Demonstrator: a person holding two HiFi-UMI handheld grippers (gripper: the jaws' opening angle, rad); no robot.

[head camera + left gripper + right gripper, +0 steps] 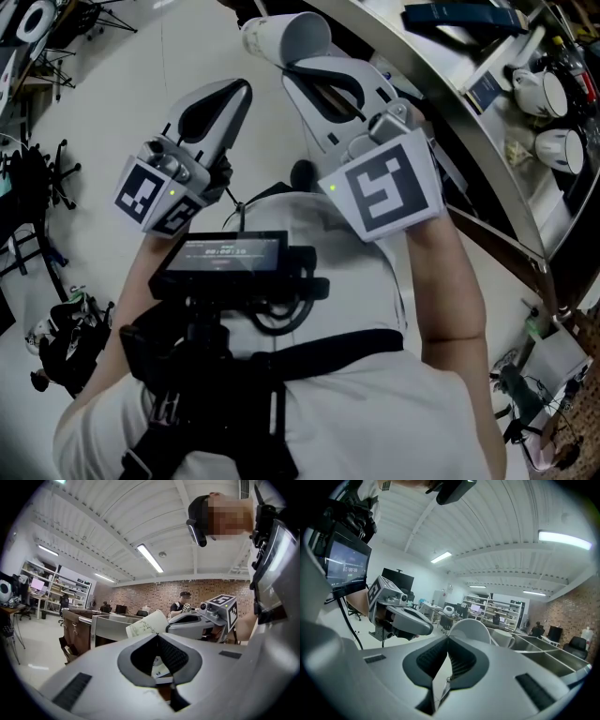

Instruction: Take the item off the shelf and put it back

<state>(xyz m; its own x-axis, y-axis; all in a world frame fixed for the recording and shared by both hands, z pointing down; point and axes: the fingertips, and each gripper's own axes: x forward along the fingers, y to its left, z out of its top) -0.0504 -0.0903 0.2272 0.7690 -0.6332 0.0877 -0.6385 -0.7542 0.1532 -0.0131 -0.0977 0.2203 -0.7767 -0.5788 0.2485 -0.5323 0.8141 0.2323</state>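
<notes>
Head view: the white cup with a faint printed pattern (pixel 281 36) hangs tilted in the air, off the grey metal shelf (pixel 469 131) at the right — its wall is pinched at the tips of the right gripper (pixel 307 67). The left gripper (pixel 236 92) hovers just beside, jaws pressed together on nothing. Other white mugs (pixel 544 89) sit on the shelf — well apart from the held cup.
</notes>
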